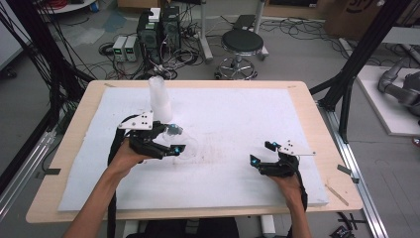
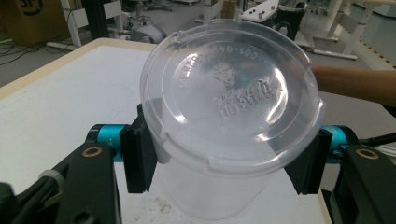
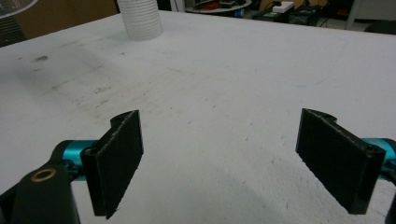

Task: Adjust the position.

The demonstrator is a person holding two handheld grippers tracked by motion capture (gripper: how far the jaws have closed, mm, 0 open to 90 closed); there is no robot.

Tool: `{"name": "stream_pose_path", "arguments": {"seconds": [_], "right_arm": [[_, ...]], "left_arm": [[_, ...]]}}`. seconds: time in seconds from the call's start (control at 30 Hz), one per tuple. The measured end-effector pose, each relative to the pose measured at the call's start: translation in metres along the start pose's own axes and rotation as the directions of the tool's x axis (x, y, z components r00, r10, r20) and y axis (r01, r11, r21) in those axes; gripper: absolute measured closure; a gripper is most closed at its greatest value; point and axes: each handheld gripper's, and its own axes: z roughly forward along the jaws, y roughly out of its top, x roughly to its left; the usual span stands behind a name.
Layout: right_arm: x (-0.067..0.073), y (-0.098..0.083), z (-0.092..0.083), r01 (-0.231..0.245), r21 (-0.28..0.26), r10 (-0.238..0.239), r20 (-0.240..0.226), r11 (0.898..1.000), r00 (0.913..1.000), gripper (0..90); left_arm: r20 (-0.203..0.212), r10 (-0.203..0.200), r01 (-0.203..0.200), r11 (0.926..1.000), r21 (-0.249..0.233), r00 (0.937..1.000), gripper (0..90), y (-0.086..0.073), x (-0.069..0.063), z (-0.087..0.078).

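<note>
Right now your left gripper (image 2: 224, 161) is clamped on a clear plastic cup (image 2: 229, 116), a pad (image 2: 140, 154) on each side wall just under the rim, with the cup tipped so its embossed bottom faces the camera. It looks empty. Judging by the thin see-through wall, it will be light, slick and easy to crush, so keep your squeeze gentle and stay near the stiffer rim. You hold it over the left half of the white mat (image 1: 237, 114). Behind it stands a stack of white cups (image 1: 160, 99), upright. Your right gripper (image 3: 229, 154) rests low over the mat, jaws spread wide and holding nothing.
</note>
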Motion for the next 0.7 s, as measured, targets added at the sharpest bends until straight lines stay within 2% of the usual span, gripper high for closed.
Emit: {"name": "stream_pose_path", "arguments": {"seconds": [0.27, 0.33, 0.4, 0.43, 0.6, 0.67, 0.7], "right_arm": [[-0.002, 0.001, -0.001, -0.01, -0.008, 0.01, -0.045, 1.0, 0.9989, 14.6], [-0.002, 0.008, -0.003, 0.018, -0.013, -0.019, -0.073, 1.0, 0.9972, 14.7], [-0.001, 0.012, -0.004, 0.022, -0.016, -0.024, -0.086, 1.0, 0.996, 14.7], [0.001, 0.021, -0.006, 0.038, -0.032, -0.042, -0.121, 0.999, 0.9918, 14.7], [0.011, 0.042, -0.008, 0.074, -0.043, -0.082, -0.224, 0.996, 0.9712, 14.7], [0.016, 0.05, -0.006, 0.091, -0.036, -0.098, -0.274, 0.995, 0.9567, 14.7], [0.018, 0.054, -0.006, 0.102, -0.036, -0.109, -0.304, 0.994, 0.9463, 14.7]], "left_arm": [[-0.002, -0.004, 0.004, 1.0, -0.005, 1.0, 36.7, -0.001, 0.001, -0.001], [0.007, -0.003, 0.003, 0.9999, -0.013, 1.0, 36.7, -0.001, 0.001, -0.002], [0.01, -0.007, 0.007, 0.9998, -0.019, 0.9999, 36.6, -0.001, 0.001, -0.003], [0.011, -0.007, 0.007, 0.9997, -0.024, 0.9999, 36.6, -0.001, 0.001, -0.003], [0.022, -0.018, 0.019, 0.9984, -0.053, 0.9996, 36.8, -0.001, 0.0, -0.005], [0.029, -0.019, 0.02, 0.998, -0.06, 0.9994, 36.7, -0.001, 0.0, -0.004], [0.035, -0.019, 0.022, 0.9977, -0.064, 0.9992, 36.7, 0.0, 0.0, -0.004]]}}
